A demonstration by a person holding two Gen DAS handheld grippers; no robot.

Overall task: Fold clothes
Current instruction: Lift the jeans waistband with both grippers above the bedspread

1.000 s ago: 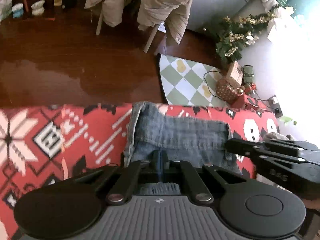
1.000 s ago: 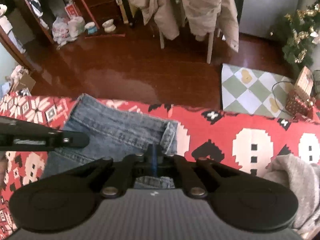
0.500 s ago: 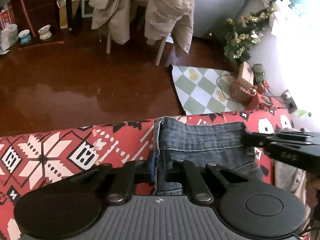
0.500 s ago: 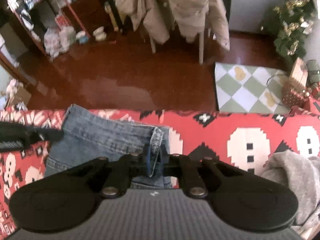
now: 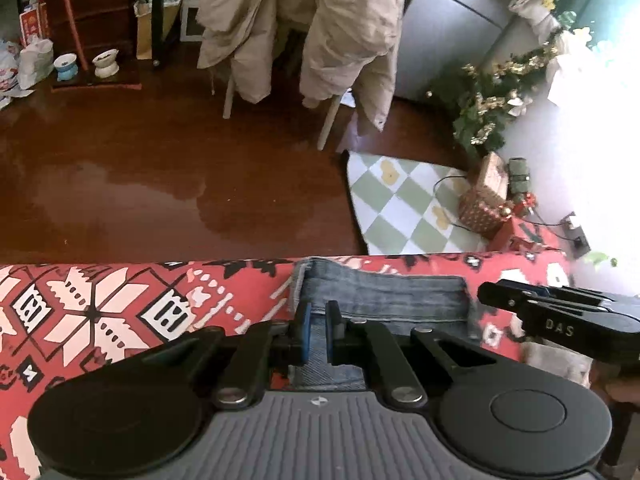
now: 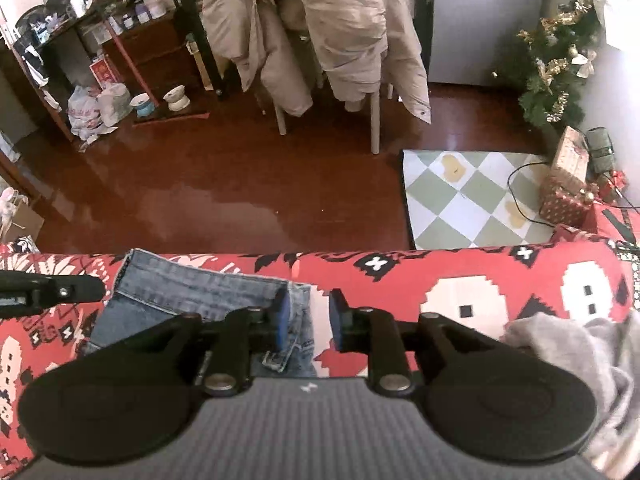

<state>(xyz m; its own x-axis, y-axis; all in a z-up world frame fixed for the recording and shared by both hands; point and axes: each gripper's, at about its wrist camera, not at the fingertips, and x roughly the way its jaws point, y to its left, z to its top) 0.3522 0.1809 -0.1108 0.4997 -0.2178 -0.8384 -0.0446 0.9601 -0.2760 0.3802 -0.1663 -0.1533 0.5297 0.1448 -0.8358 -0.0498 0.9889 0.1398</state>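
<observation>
Folded blue jeans (image 5: pixel 384 296) lie at the far edge of a red patterned cover (image 5: pixel 120 308). My left gripper (image 5: pixel 317 326) is shut on the jeans' left edge, with denim showing between its blue pads. In the right wrist view the jeans (image 6: pixel 192 296) spread to the left. My right gripper (image 6: pixel 309 316) stands over their right edge with its jaws opening. The denim hem hangs beside the left pad and the pads do not press on it. Each gripper shows in the other's view: the right gripper (image 5: pixel 492 296) and the left gripper (image 6: pixel 80 290).
A grey garment (image 6: pixel 568 344) lies on the cover (image 6: pixel 460 280) at the right. Beyond the edge are a dark wooden floor (image 6: pixel 240 184), a checkered mat (image 6: pixel 472 196), chairs draped with beige coats (image 6: pixel 340 32), a decorated tree (image 6: pixel 560 64) and a shelf (image 6: pixel 100 52).
The right gripper's jaws have parted and let go of the jeans' right edge. The left gripper has risen a little, still holding the left edge. The jeans now lie by the far edge.
</observation>
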